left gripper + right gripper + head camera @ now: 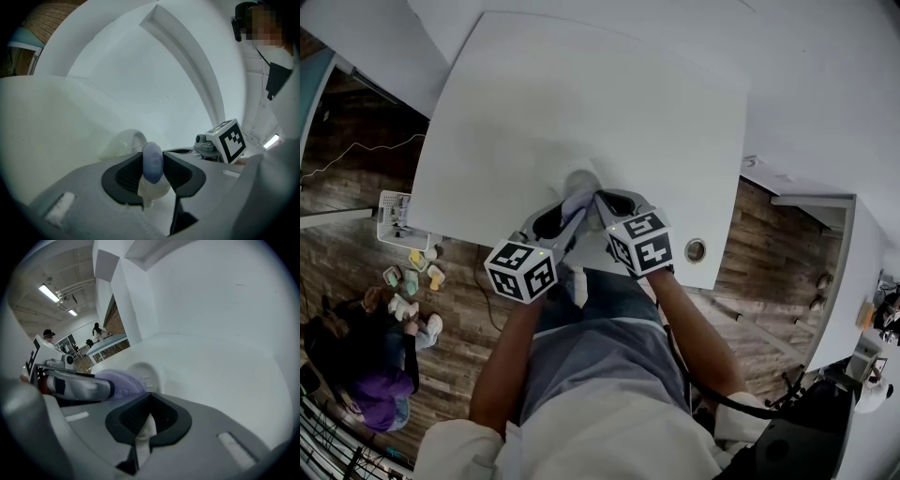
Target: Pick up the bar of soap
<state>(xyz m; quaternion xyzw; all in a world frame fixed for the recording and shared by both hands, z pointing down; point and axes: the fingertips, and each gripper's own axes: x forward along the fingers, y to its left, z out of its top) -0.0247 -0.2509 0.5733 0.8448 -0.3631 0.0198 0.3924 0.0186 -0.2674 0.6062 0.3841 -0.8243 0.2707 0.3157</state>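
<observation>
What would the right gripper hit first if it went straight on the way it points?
Probably the rounded white object on the table, just beyond the right gripper; the bar of soap sits left of that line. Depth is uncertain.

We find all three views brightly and evenly lit. The light comes from long ceiling strip lamps [50, 291], seen in the right gripper view. The broad white matte counter [581, 103] reads pale and nearly featureless, without hard shadows or glare. Fisheye bending is strong throughout, and both gripper views darken to black round their circular edges. In the left gripper view the pale lilac oval bar of soap [152, 158] and the grey left tongs [153, 165] are soft, too close for focus.
</observation>
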